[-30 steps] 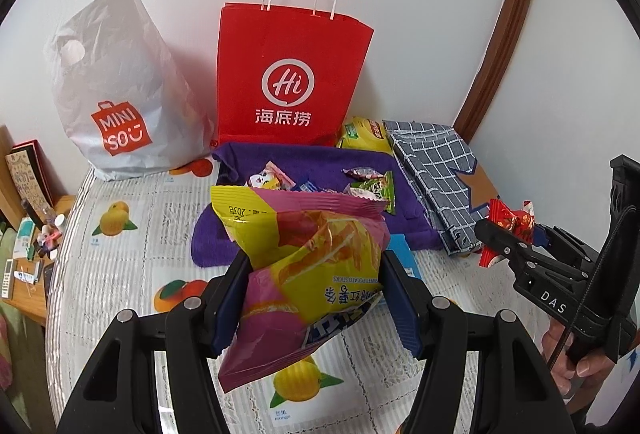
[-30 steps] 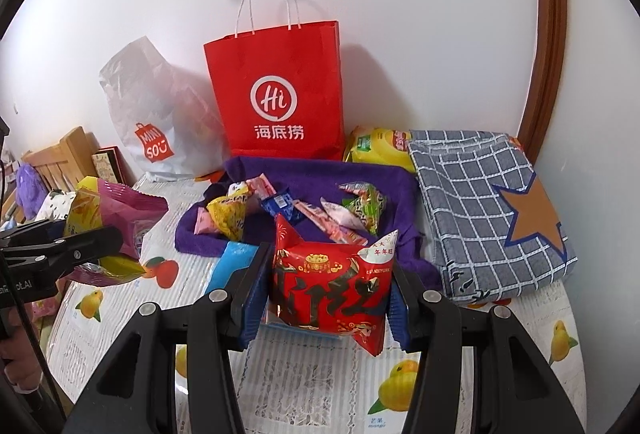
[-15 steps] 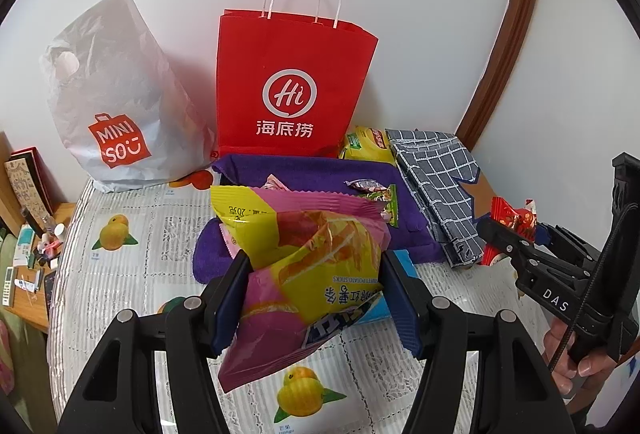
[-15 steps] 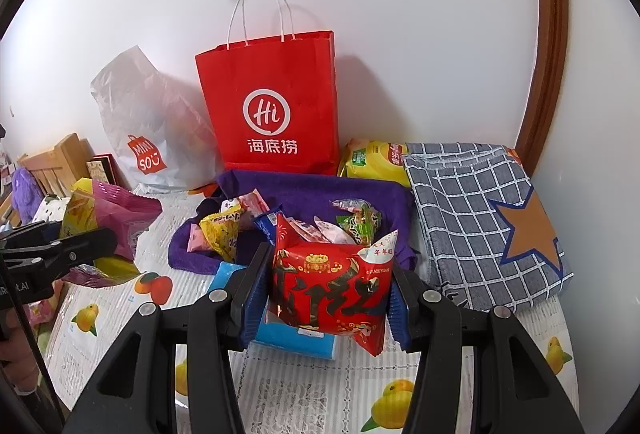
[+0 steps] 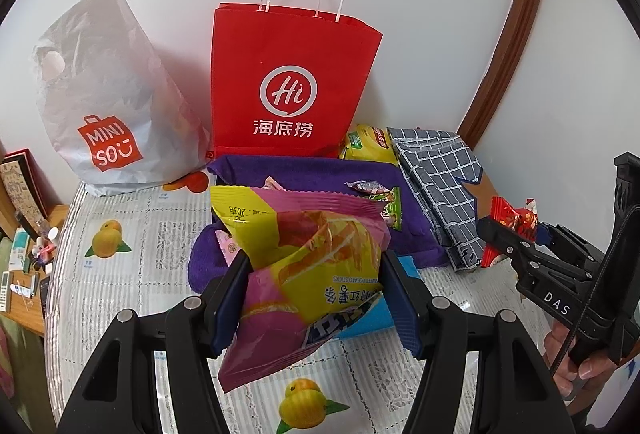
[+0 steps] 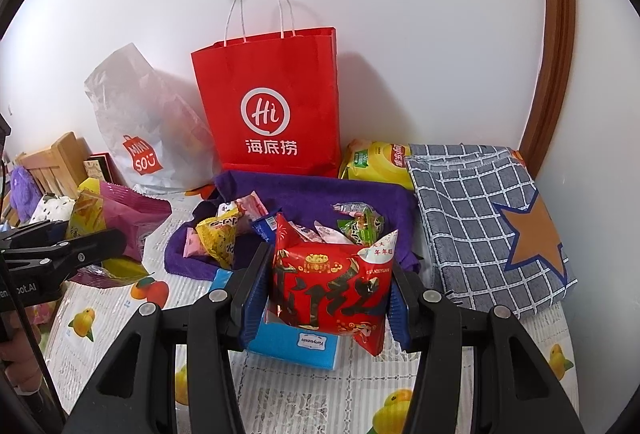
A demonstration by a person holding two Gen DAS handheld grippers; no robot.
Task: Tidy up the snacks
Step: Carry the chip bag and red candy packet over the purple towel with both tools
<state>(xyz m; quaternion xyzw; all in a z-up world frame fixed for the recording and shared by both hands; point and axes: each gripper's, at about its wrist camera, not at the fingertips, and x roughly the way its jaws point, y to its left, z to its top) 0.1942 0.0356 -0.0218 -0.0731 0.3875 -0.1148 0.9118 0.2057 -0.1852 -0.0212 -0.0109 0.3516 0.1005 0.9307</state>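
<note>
My left gripper (image 5: 312, 286) is shut on a yellow and pink chip bag (image 5: 304, 254), held above the table. That bag (image 6: 116, 218) and the left gripper (image 6: 116, 240) also show at the left of the right wrist view. A red snack packet (image 6: 332, 290) sits clamped in my right gripper (image 6: 326, 294); the same packet (image 5: 512, 222) appears at the right of the left wrist view in the right gripper (image 5: 490, 234). Several small snacks (image 6: 224, 230) lie on a purple towel (image 6: 304, 193). A red paper bag (image 5: 288, 85) stands upright against the wall behind the towel.
A white plastic bag (image 5: 104, 101) stands left of the red bag. A yellow chip bag (image 6: 376, 161) and a grey checked cloth (image 6: 480, 218) lie at the right. A blue tissue pack (image 6: 296, 346) rests under my right gripper. The fruit-print tablecloth (image 5: 120, 234) covers the table; clutter lines its left edge.
Both grippers have drawn back from the wall with their packets still held; the red bag and towel look a little farther and higher in both views.
</note>
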